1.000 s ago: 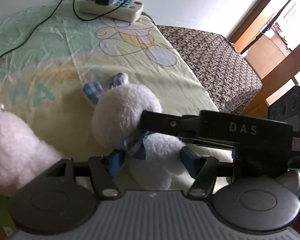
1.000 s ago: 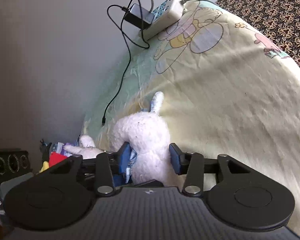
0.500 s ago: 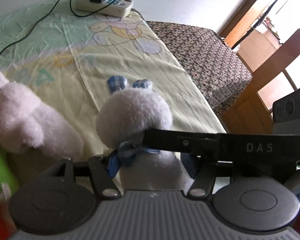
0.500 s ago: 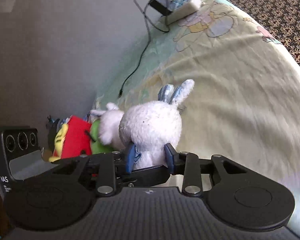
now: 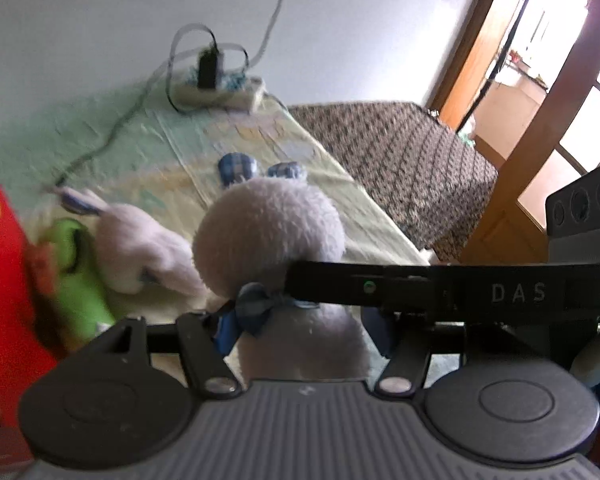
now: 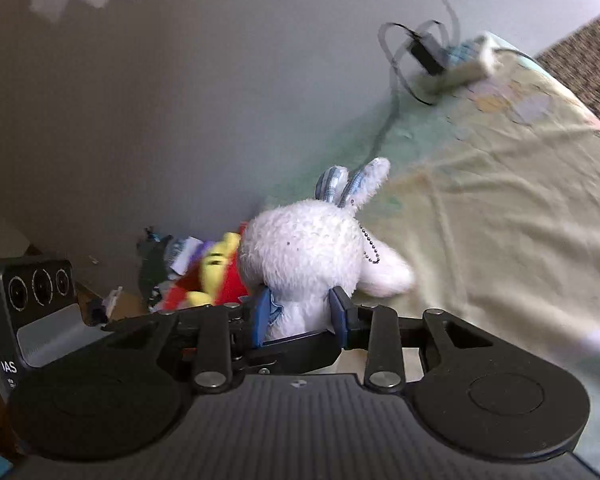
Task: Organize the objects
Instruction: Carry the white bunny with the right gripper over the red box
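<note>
A: Bed (image 5: 172,148) carried everything; pale green-and-yellow sheet (image 6: 499,208), wall along its far edge. Power strip (image 5: 220,94) sat at the far edge by the wall, a black adapter plugged in, a cord trailing over the sheet.

B: Any containers?

A: None I could make out. A pile of soft toys lay loose at the bed's left end: a red and yellow plush (image 5: 4,280), something green (image 5: 76,280) against it, then a second white rabbit (image 5: 140,248) lying on the sheet.

B: And the rabbit being handled?

A: White plush rabbit (image 5: 268,236), off the sheet, near the bed's front edge, just right of the lying rabbit. Both claws were on it. Left gripper (image 5: 300,330) was clamped across its body below the blue checked bow (image 5: 254,304). Right gripper (image 6: 300,314) was pinched at the neck; its jaws had just been closing, the rabbit between them.

B: Orientation?

A: Long axis upright. Head on top, checked ears (image 6: 351,182) pointing up toward the far wall, body hanging below. The camera saw the back of the head. A bead chain (image 6: 369,248) dangled from the head.
</note>
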A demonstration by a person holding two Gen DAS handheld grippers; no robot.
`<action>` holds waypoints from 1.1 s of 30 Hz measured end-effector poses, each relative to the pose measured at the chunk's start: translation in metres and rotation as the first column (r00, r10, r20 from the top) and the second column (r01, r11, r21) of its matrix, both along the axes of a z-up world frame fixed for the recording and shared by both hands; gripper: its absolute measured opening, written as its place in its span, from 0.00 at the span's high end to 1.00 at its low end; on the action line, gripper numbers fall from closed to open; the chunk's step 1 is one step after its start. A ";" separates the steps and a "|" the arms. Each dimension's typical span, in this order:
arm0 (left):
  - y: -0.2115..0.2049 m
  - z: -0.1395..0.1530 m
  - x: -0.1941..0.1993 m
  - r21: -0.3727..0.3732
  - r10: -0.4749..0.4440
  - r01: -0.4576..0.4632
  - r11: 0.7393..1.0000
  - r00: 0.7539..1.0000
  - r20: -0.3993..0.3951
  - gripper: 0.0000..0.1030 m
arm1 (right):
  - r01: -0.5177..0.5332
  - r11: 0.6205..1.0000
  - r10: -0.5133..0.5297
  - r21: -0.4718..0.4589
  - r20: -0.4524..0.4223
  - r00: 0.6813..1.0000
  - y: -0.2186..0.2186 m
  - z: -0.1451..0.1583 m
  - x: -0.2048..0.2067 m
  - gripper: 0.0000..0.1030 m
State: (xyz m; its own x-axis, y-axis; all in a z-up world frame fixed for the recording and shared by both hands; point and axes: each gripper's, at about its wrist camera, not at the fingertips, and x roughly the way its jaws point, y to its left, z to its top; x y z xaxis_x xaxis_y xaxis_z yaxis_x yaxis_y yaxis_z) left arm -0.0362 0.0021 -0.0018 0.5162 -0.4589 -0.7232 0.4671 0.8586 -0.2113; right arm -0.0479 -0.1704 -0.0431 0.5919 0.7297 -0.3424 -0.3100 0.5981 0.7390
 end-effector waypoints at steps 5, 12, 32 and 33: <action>0.039 0.024 -0.019 -0.005 0.038 -0.038 0.999 0.995 0.088 0.38 | -0.014 0.999 0.012 0.029 0.072 0.997 0.039 0.020 -0.009 0.65; 0.100 0.048 -0.041 -0.016 0.080 -0.079 0.997 0.983 0.166 0.39 | -0.040 0.999 0.036 0.032 0.124 0.992 0.100 0.038 -0.014 0.65; 0.241 0.047 -0.032 -0.029 0.158 -0.156 0.987 0.969 0.189 0.38 | -0.027 0.998 0.034 -0.054 0.132 0.991 0.236 0.039 0.001 0.64; 0.246 0.045 -0.029 -0.027 0.160 -0.158 0.987 0.970 0.186 0.38 | -0.026 0.998 0.034 -0.063 0.130 0.991 0.240 0.038 0.002 0.64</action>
